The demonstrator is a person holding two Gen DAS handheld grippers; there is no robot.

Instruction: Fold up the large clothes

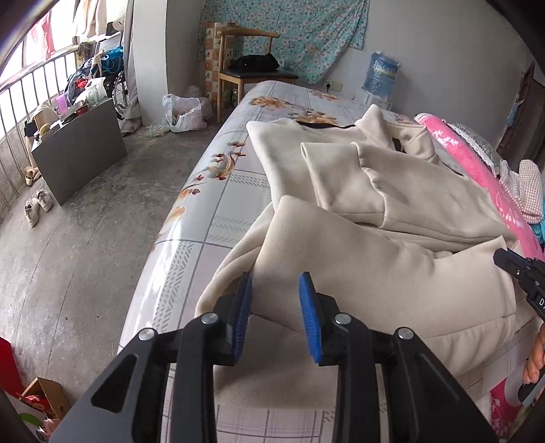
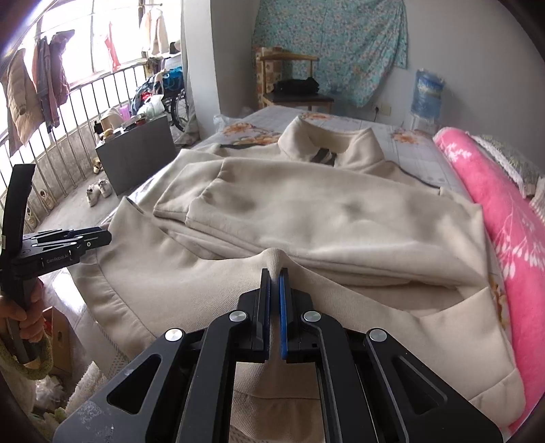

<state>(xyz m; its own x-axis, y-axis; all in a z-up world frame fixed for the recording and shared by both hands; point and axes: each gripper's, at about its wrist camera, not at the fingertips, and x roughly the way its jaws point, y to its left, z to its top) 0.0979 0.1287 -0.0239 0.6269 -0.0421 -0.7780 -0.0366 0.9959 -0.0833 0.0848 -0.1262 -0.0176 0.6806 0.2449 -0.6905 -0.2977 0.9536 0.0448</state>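
Nearest the right wrist camera, the right claw (image 2: 275, 272) was seen closed on a pinched ridge of the cream garment (image 2: 306, 211), the fabric drawn up into a small peak between the two pads. The near hem of the garment was folded up and over, and the pinch was taken in this folded part.

In the left wrist view, the left claw (image 1: 276, 283) was held with its blue pads (image 1: 308, 300) apart, a band of the cream fabric showing between them; whether the cloth was touched by the pads could not be told. The left claw was placed at the garment's near left edge, close to the side of the bed (image 1: 218, 191).

Beyond both claws, the garment was spread across the bed, its sleeves (image 2: 238, 191) folded inward over the body and its collar (image 2: 327, 143) lying at the far end. A pink blanket (image 2: 504, 211) was bunched along the garment's right side, touching it.

Farther off, a grey cabinet (image 1: 81, 150) was seen on the floor beside the bed, with a pair of shoes (image 1: 37, 204) near it. At the far wall, a wooden chair (image 1: 252, 64) was set below a hanging floral cloth (image 1: 299, 30), and a water bottle (image 1: 381, 75) was seen to its right.
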